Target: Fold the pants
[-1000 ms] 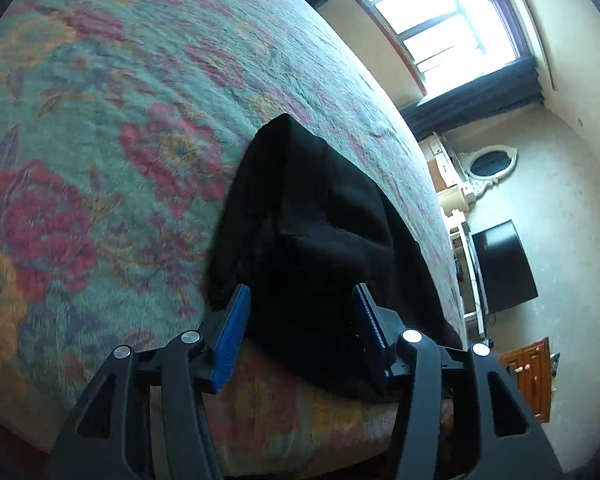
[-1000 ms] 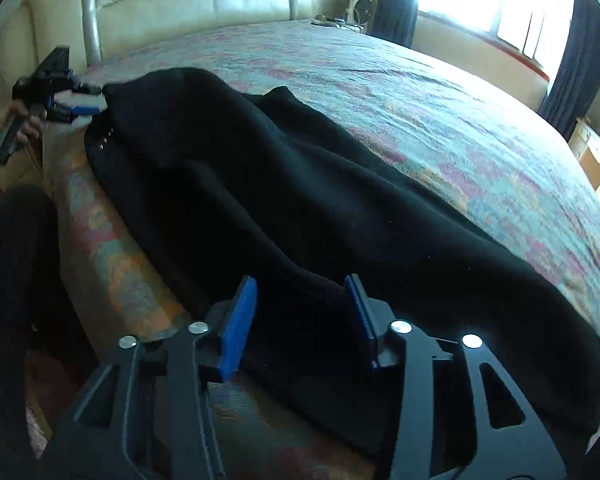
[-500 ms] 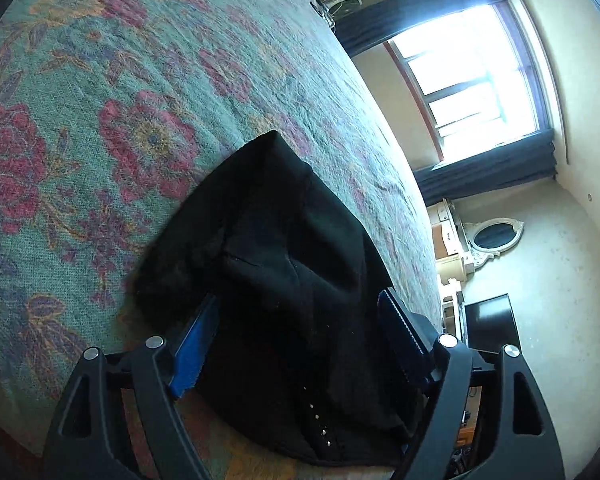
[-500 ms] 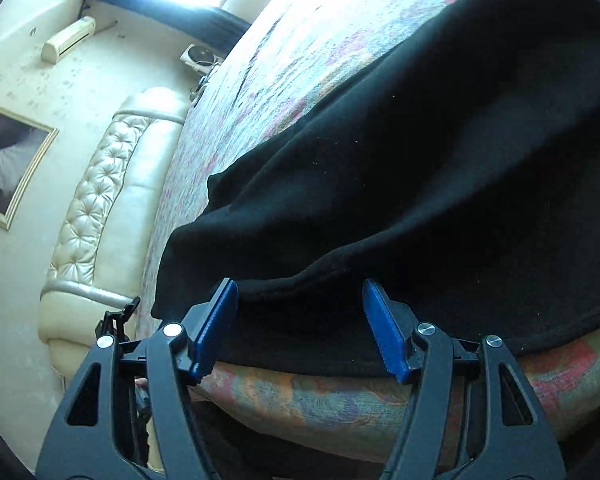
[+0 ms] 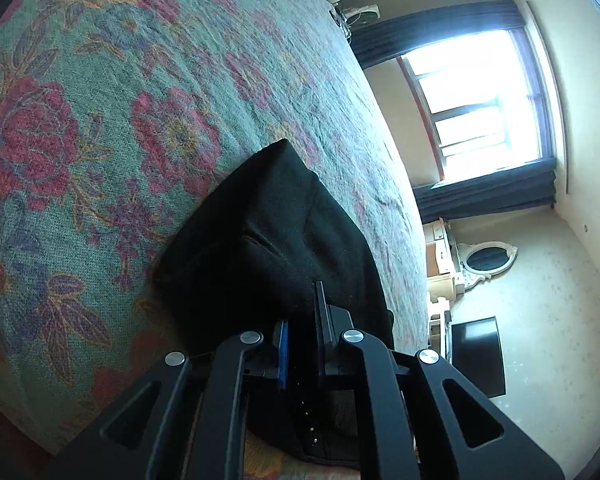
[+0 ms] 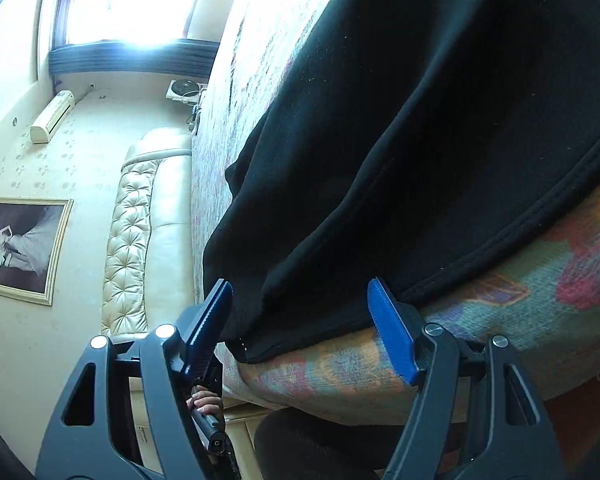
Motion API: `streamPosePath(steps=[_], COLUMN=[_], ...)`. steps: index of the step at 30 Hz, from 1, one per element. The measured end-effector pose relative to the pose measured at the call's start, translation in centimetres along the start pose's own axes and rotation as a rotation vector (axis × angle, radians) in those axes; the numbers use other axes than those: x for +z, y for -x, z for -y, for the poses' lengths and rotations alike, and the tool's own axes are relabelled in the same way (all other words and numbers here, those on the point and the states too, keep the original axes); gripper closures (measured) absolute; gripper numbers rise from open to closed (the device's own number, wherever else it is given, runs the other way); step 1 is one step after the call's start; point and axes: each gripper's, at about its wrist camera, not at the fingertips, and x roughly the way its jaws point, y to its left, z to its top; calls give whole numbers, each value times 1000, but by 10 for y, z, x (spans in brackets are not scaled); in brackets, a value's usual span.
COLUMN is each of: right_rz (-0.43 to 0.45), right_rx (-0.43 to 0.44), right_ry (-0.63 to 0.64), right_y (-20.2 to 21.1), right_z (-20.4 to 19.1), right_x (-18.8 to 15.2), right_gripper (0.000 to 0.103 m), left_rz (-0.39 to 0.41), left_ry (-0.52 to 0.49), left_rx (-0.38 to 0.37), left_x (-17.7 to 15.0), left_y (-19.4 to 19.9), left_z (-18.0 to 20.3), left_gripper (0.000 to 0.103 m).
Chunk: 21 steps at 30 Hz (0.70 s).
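- The left gripper (image 5: 300,320) has just snapped closed, apparently pinching the black pants (image 5: 268,240) at the near edge of the floral bedspread (image 5: 100,120).
- The right gripper (image 6: 300,320), widening, straddles the pants' hem without pressing; that end needs gripping before any fold.

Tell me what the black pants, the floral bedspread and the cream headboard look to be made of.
Black pants: soft matte knit, probably cotton jersey or fleece; it drapes in folds, holds lint, and has a stitched hem.
Floral bedspread: coarse woven fabric; the weave grain shows.
Cream headboard: glossy button-tufted leather or vinyl; which, I cannot tell.
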Motion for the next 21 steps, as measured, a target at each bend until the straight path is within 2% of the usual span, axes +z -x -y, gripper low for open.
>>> streamPosePath(steps=[3,6,9,11,14,21], right_rz=[-7,1,44,54,52,70], right_rx=[16,-14,-45,-75,-48,-14], right_ry=[-19,-37,-42,-53,-65,116], right_y=[-11,-21,-23,-30,-27,-2], right_z=[-4,-3,-1,2,12,-16], right_x=[1,5,2,5,5,-10], right_gripper=[33,34,58,91,95,95], left_rz=[-10,-13,-14,-14,-13,5], left_ry=[63,79,87,85,75,20], left_rx=[-36,-42,-47,-48,-53,-38], left_x=[4,5,0,-1,-3,-3], left_y=[1,6,7,10,21,39], left_z=[-7,-14,-15,-14,-10,-8], left_gripper=[94,94,94,94,94,93])
